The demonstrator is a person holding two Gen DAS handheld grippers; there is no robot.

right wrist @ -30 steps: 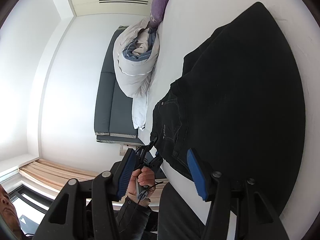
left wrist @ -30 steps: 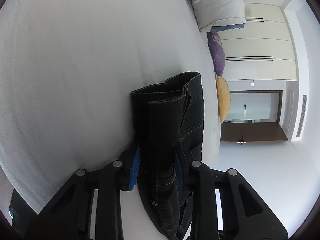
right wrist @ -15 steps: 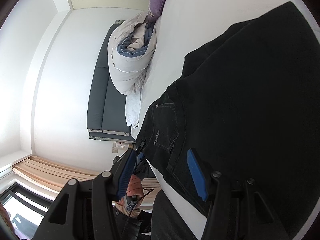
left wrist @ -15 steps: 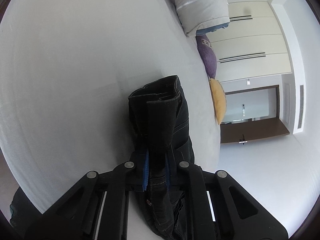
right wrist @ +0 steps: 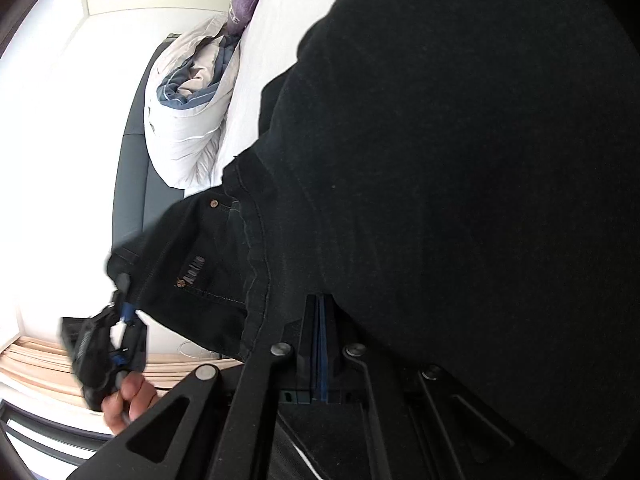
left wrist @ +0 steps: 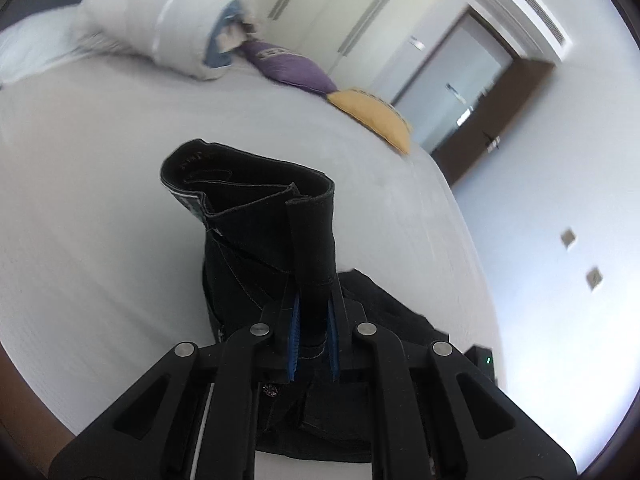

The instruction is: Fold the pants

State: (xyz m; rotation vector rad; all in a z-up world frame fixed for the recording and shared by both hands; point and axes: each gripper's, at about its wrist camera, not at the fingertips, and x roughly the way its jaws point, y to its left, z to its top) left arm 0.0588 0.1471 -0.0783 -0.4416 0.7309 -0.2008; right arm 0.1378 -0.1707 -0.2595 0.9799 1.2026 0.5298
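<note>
Gripping 1 pair of black pants: left gripper, blue pads pinched on a raised fold of the waistband above the white bed. Right gripper, pads pressed together at the fabric's edge, the pants filling most of its view; whether cloth sits between them cannot be told. Beyond: 1 rolled duvet, 1 purple pillow, 1 yellow pillow.

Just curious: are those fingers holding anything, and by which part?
Both hold the black pants: left gripper pinches the waistband, right gripper a fabric edge.
</note>
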